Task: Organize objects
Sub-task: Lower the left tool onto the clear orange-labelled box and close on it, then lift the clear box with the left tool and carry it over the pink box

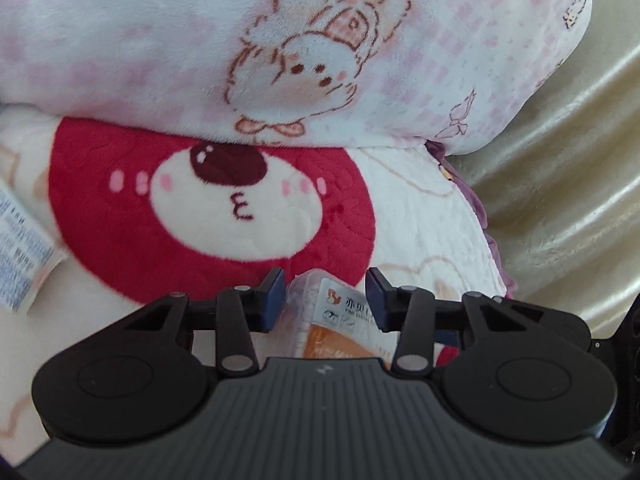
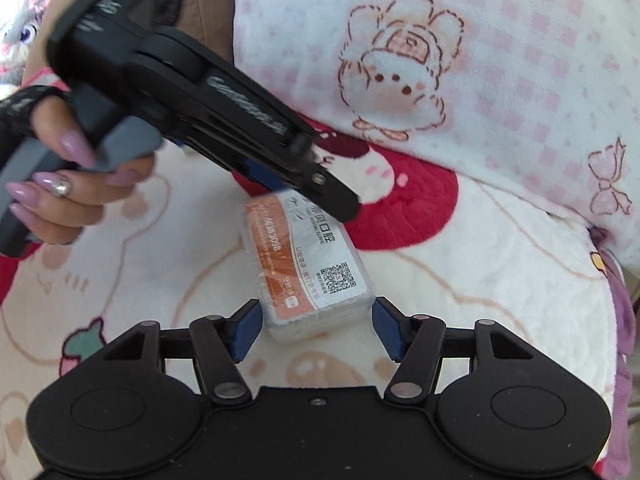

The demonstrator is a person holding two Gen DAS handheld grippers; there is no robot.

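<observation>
Judging from how things lay, the tidying looked barely begun: nothing showed as put away, and no box, shelf or pile for sorted things was in view.

Nearest the right wrist camera, the right gripper [image 2: 314, 330] stood spread around the near end of the small clear-wrapped pack of orange-and-white printed cards [image 2: 308, 268], which lay flat on the cream plush bed blanket with a red bear face [image 2: 460, 280]. Its blue pads [image 2: 245, 330] stood close beside the pack's sides, a sliver of blanket showing on the left; whether the right pad touched could not be told. I judged this no firm grip yet.

At the pack's far end, the left gripper [image 2: 316, 196] came down slantwise from the upper left, carried by a hand with long lilac nails [image 2: 68, 184]. In its own view the left gripper [image 1: 326, 300] had the pack [image 1: 332, 320] between its blue pads [image 1: 276, 300], with small gaps visible on both sides, so it seemed spread round the pack rather than pinching it. So both grippers framed the one pack, which had not been lifted.

Further off in the left view, a white printed packet with fine blue text [image 1: 22, 252] lay at the blanket's left edge, untouched and presumably still to be dealt with. Beyond everything rose a bulky white-and-pink checked fleece pillow with a cartoon rabbit [image 1: 320, 48], overlapping the red bear face, and a pale gold satin cloth [image 1: 568, 184] at the right.

Left to do, as I read it: close on the pack, carry it somewhere, then fetch the packet.
</observation>
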